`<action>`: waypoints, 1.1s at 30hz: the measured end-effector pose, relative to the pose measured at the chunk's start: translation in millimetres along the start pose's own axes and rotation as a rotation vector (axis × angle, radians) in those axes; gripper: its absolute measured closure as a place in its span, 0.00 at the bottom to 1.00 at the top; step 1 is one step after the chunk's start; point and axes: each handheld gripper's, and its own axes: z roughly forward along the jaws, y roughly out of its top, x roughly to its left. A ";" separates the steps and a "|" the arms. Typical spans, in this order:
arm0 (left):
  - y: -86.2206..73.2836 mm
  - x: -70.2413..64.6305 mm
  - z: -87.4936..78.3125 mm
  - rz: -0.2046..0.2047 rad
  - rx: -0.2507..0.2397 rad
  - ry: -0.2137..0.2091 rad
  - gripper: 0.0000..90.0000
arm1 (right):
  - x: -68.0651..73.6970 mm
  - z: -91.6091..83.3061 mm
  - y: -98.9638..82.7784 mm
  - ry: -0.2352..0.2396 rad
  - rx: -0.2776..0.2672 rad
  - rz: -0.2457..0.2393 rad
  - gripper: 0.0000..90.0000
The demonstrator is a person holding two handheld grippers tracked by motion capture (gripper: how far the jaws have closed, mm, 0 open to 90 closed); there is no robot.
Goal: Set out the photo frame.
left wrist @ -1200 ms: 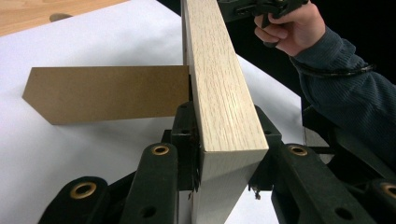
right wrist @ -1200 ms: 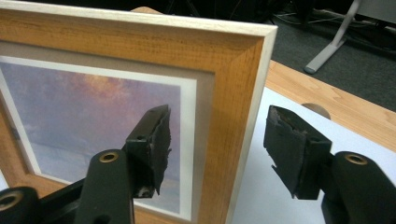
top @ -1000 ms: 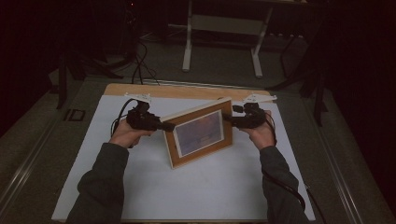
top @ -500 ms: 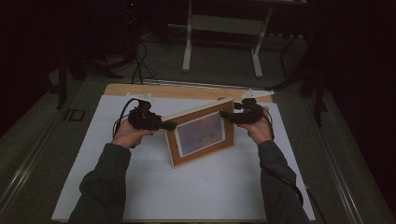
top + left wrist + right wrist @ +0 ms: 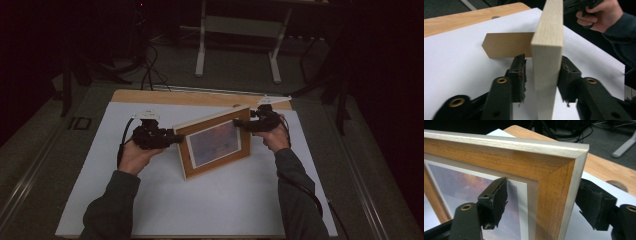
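Rectangular wooden picture frame [image 5: 215,142] with pale edge and purplish print: upright on white table sheet [image 5: 200,200], leaning back, brown cardboard easel leg [image 5: 506,45] behind. Picture face toward person; long axis left-right, skewed.

Step, probably: standing or adjusting frame. Next: release evenly.

Left gripper [image 5: 172,138]: parted astride left edge, apparently unclamped. Right gripper [image 5: 240,123]: wide around upper right corner.
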 end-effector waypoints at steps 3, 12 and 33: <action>-1.0 -2.3 0.0 0.006 -0.008 0.002 0.78 | -4.8 2.0 -1.8 0.040 -0.004 0.029 0.30; -0.7 3.6 0.7 -0.019 -0.027 0.015 0.79 | -7.5 -3.3 -8.1 0.084 -0.012 0.057 0.45; 11.3 30.2 20.1 -0.025 -0.052 0.007 0.74 | 9.5 -37.2 -39.9 0.020 -0.061 0.117 0.67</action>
